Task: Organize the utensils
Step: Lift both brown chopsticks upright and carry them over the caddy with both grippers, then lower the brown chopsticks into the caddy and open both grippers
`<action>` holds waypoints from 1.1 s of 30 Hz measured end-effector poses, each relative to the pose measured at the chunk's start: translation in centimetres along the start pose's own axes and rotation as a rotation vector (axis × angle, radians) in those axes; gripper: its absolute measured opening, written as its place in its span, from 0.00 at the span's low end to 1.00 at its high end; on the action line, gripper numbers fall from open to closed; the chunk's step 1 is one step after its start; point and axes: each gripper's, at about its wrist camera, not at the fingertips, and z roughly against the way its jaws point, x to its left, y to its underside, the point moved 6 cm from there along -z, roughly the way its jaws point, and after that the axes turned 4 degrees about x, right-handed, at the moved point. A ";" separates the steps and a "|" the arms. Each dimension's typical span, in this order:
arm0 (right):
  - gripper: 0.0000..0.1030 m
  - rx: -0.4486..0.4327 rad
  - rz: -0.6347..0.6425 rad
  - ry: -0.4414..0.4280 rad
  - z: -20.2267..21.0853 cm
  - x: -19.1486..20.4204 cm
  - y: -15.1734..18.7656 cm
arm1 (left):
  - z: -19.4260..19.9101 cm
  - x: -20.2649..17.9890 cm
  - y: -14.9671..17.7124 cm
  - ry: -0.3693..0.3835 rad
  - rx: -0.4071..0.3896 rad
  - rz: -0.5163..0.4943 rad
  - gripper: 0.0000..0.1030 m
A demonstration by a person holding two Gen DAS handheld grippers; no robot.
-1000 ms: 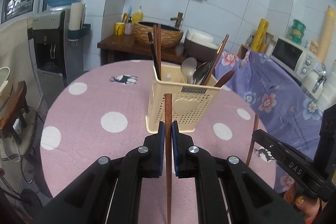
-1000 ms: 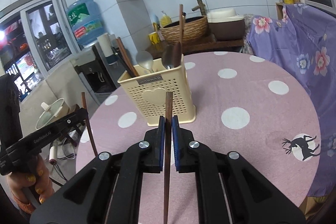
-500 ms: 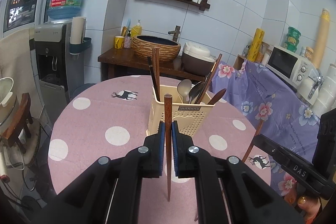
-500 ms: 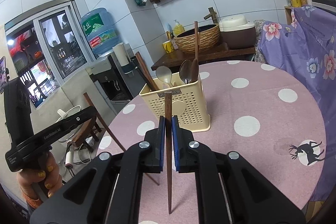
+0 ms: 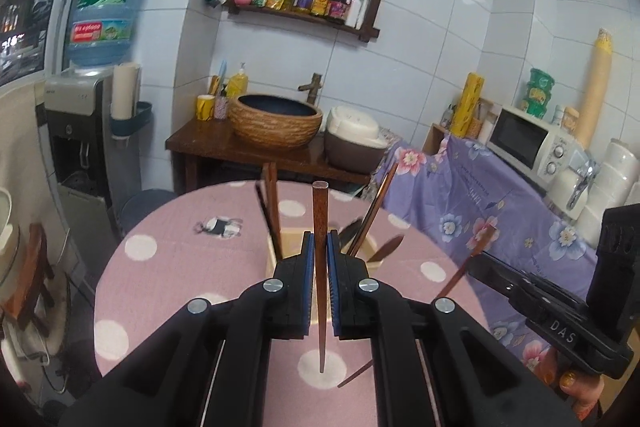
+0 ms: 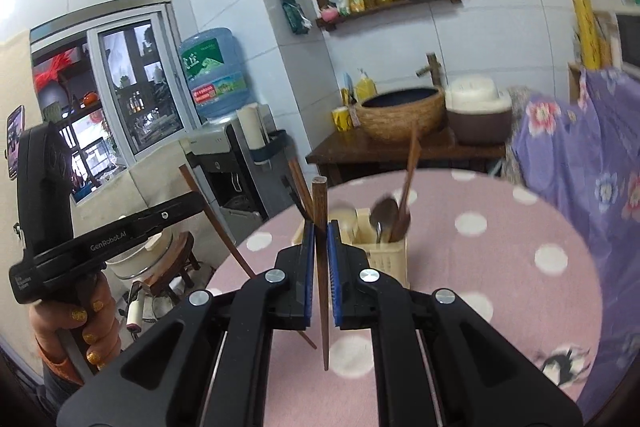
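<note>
A cream plastic utensil holder (image 6: 386,255) stands on the pink dotted table (image 6: 500,247); it holds spoons (image 6: 382,221) and brown chopsticks (image 5: 272,203). In the left wrist view the holder (image 5: 274,261) is mostly hidden behind the jaws. My left gripper (image 5: 320,247) is shut on a brown chopstick (image 5: 320,211), held upright above the table near the holder. My right gripper (image 6: 320,239) is shut on another brown chopstick (image 6: 319,203), also upright. Each gripper shows in the other's view: the right (image 5: 560,323), the left (image 6: 108,239).
A wooden side table (image 5: 248,147) with a woven basin (image 5: 276,121) and a rice cooker (image 5: 354,143) stands behind the round table. A water dispenser (image 5: 88,123) is at the left. A microwave (image 5: 532,143) sits on a purple floral cloth (image 5: 480,187) at the right.
Both grippers have risen with their chopsticks, whose tips now hang clear above the table. The holder sits lower in both views, partly behind the jaws.
</note>
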 end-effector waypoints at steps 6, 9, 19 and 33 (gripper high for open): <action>0.07 -0.112 0.048 0.040 1.0 1.7 -9.0 | 1.4 -0.5 -7.4 0.009 -0.078 0.018 0.08; 0.07 -0.168 0.073 0.080 0.8 2.0 -12.1 | 1.1 -0.9 -9.8 -0.035 -0.123 0.010 0.08; 0.07 -0.086 0.063 0.178 -7.4 -1.7 -8.0 | -6.8 1.0 -6.3 -0.131 -0.040 0.009 0.08; 0.04 0.006 0.053 0.220 -12.5 -3.9 -1.5 | -12.7 4.1 0.7 -0.155 0.119 0.050 0.06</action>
